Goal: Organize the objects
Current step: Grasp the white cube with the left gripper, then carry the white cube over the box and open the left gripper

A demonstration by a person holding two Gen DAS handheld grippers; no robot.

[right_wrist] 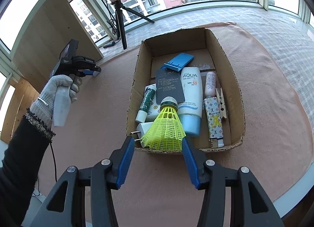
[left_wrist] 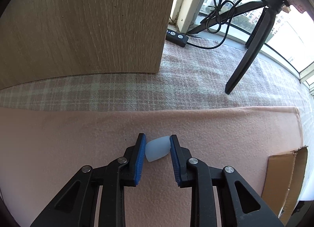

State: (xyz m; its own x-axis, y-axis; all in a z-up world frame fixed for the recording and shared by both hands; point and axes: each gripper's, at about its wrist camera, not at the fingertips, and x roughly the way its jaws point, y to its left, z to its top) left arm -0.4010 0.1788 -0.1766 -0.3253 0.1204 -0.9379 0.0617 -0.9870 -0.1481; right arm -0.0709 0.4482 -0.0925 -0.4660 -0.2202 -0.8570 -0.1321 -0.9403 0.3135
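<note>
The left gripper (left_wrist: 158, 146) is clamped on a small translucent cap (left_wrist: 157, 151), pads touching both its sides, on the pink mat (left_wrist: 78, 138) near the mat's far edge. The cap looks soft, rubbery and very light; it is judged likely to deform or squirt out if squeezed hard, so a gentle hold across its widest middle is best. The right gripper (right_wrist: 158, 144) is closed on a yellow shuttlecock (right_wrist: 166, 126) by its skirt, held over the near edge of the box (right_wrist: 238, 97). The plastic mesh skirt is light, springy and easily crushed. The box already holds a sunscreen tube (right_wrist: 191, 93), a charger (right_wrist: 143, 128), a clothespin (right_wrist: 221, 103).
</note>
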